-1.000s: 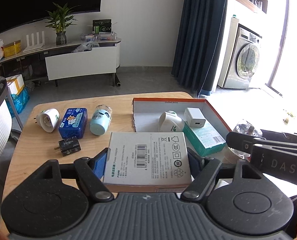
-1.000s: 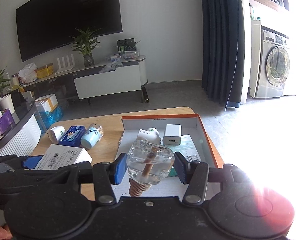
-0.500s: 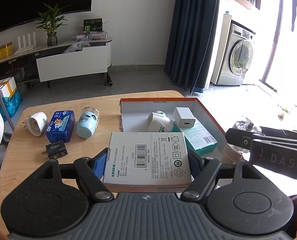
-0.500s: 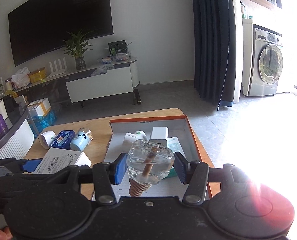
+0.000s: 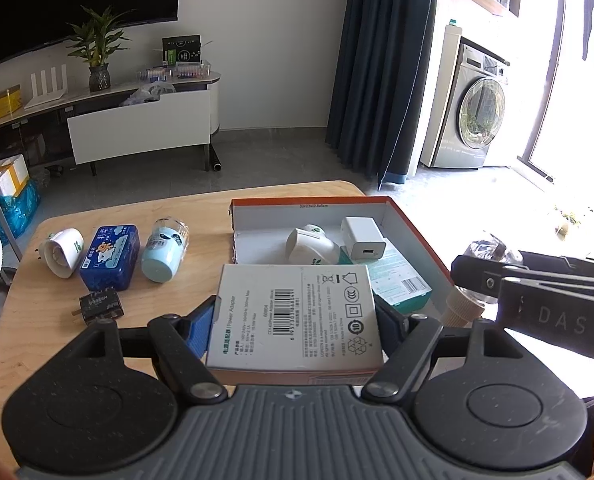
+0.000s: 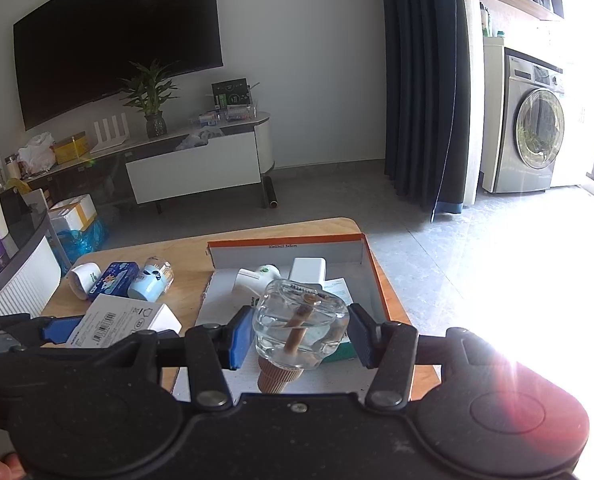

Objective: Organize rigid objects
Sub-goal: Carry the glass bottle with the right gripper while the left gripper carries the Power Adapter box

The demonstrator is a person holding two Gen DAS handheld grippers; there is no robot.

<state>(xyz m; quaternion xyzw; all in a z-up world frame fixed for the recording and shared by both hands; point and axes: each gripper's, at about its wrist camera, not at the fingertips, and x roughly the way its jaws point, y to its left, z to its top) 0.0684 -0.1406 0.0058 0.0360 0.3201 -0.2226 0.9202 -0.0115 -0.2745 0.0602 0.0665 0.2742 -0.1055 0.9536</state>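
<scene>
A: What does the left gripper [image 5: 293,320] hold?

B: It is clenched on a flat white carton [image 5: 295,316], a power adapter box with a barcode and recycling marks printed on its matte top. The blue pads press its two long sides, and the carton lies level between them, above the near edge of the wooden table [image 5: 29,320].

A: And the right gripper [image 6: 299,334]?

B: Its pads grasp a clear glass bottle [image 6: 299,326] with rounded shoulders. A brown wick runs through the liquid, and the ribbed tan cap points back toward the camera. The bottle hangs over the near part of the orange-rimmed tray [image 6: 377,280].

A: What lies in the tray, ahead of the fingers?

B: A white plastic plug-in device [image 5: 311,246] with a green leaf mark, a white cube charger [image 5: 363,238] with a smooth face and one port, and under them a flat teal and white box [image 5: 397,276].

A: And to the left of the left gripper?

B: On the bare wood, well apart from the tray, lie a second white plug-in device [image 5: 63,252], a glossy blue tin [image 5: 111,256], a pale blue bottle [image 5: 165,248] on its side, and nearer, a small black adapter [image 5: 99,304] with metal prongs.
</scene>
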